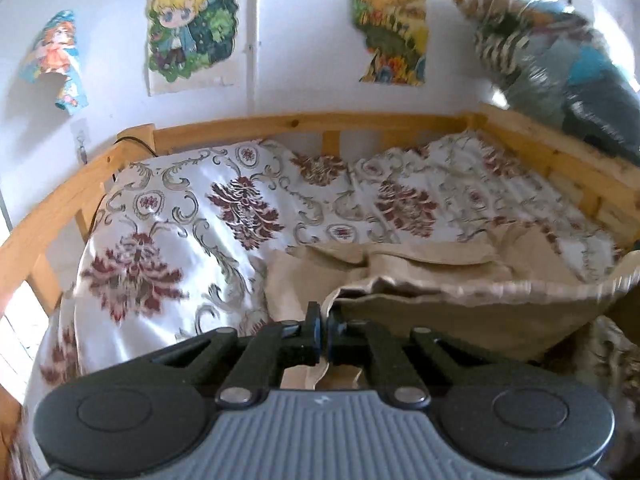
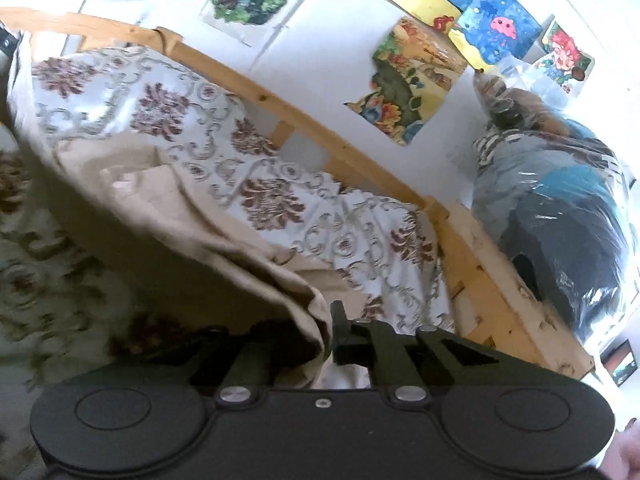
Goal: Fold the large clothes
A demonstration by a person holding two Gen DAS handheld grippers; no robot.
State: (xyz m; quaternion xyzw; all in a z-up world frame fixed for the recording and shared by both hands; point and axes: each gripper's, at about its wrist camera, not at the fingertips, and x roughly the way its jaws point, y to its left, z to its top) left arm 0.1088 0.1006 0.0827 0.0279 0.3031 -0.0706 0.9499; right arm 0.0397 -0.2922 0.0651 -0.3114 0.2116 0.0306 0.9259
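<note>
No readable writing in either view.
The cartoon posters (image 1: 192, 28) taped to the white wall carry only drawings, with no lettering sharp enough to make out; a small pale mark sits on the ribbed grey housing (image 1: 320, 432) of the left tool, too tiny and blurred to read.

I see strong daylight flooding in left of my left gripper (image 1: 325, 322), washing the wall (image 1: 304, 60) pale. Fisheye bending curves the bed rail (image 1: 304, 120). Beside my right gripper (image 2: 328, 328) the beige garment (image 2: 208, 248) is motion-blurred and shadowed underneath.
</note>
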